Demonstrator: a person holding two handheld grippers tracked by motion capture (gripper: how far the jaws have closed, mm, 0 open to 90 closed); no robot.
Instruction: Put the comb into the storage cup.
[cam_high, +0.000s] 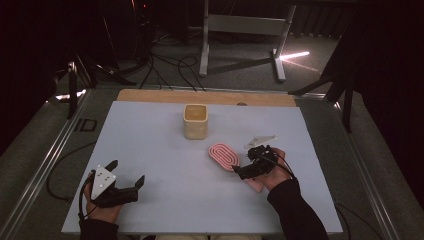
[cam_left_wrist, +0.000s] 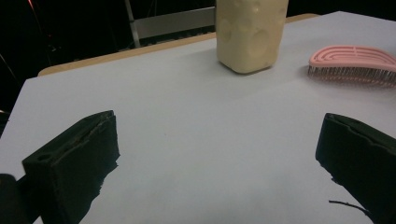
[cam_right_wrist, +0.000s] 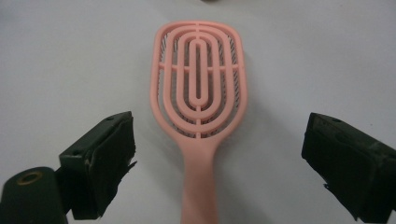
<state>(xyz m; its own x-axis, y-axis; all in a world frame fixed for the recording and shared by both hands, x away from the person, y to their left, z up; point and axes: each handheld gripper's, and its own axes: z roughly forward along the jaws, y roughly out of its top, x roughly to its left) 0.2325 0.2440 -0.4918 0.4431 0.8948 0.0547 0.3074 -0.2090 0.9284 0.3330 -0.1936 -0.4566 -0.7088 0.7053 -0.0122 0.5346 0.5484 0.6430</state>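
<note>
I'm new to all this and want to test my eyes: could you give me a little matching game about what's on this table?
Things:
1. brush
2. cup
3. left gripper
4. right gripper

Descriptions:
A. cream, upright at the table's far middle
B. open, over bare table at the near left
C. pink, lying flat with its bristles down
D. open, its jaws on either side of a handle

Pairs: 1-C, 2-A, 3-B, 4-D

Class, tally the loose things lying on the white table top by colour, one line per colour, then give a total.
Pink: 1, the hairbrush
Cream: 1, the cup
Total: 2
</note>
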